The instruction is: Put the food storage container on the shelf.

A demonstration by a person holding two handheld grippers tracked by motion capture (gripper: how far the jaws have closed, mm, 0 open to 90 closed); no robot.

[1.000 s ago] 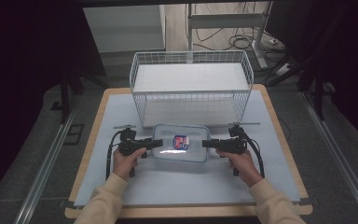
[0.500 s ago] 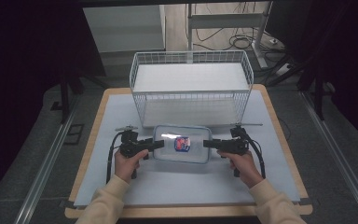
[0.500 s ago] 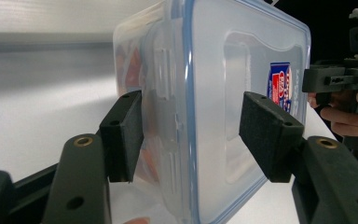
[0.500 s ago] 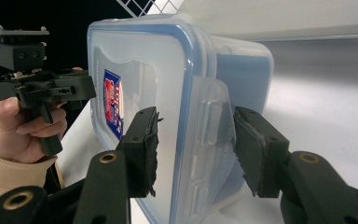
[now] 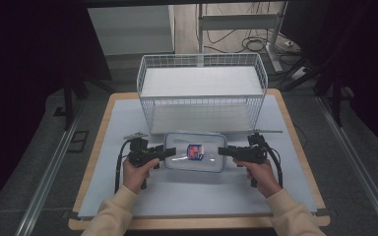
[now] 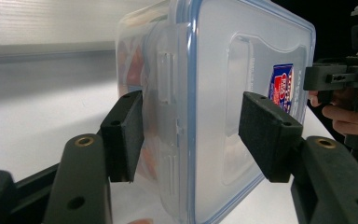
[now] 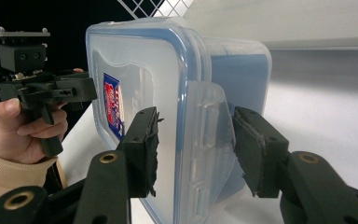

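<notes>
**Both grippers positioned at the ends of a lidded plastic container**

The table (image 5: 295, 162) carries a pale sheet inside a wooden border. At its far centre stands a white wire basket (image 5: 202, 91) with an open top and a pale floor.

Just in front of the basket, near the middle of the table, sits a clear plastic container (image 5: 195, 152). It is rectangular with rounded corners and is closed by a blue-rimmed lid (image 6: 242, 60). A red, white and blue label (image 5: 195, 151) sits on top of the lid. Each short end has a translucent latch flap; in both gripper views the flap lies between the jaws of that gripper.

The left gripper (image 5: 169, 152) is held in the person's left hand (image 5: 138, 172) at the left end of the container. In the left gripper view its jaws are apart, one on each side of the latch flap (image 6: 168, 107). The pad on the base side is very near the wall. The pad on the lid side stands clear of the lid.

The right gripper (image 5: 221, 151) is held in the right hand (image 5: 262, 173) at the right end of the container. In the right gripper view its jaws straddle that end's latch flap (image 7: 205, 135). Both pads are close to the container, yet the jaws are not fully clamped. The lid-side pad (image 7: 145, 144) appears to touch the lid surface; actual contact cannot be confirmed.
</notes>
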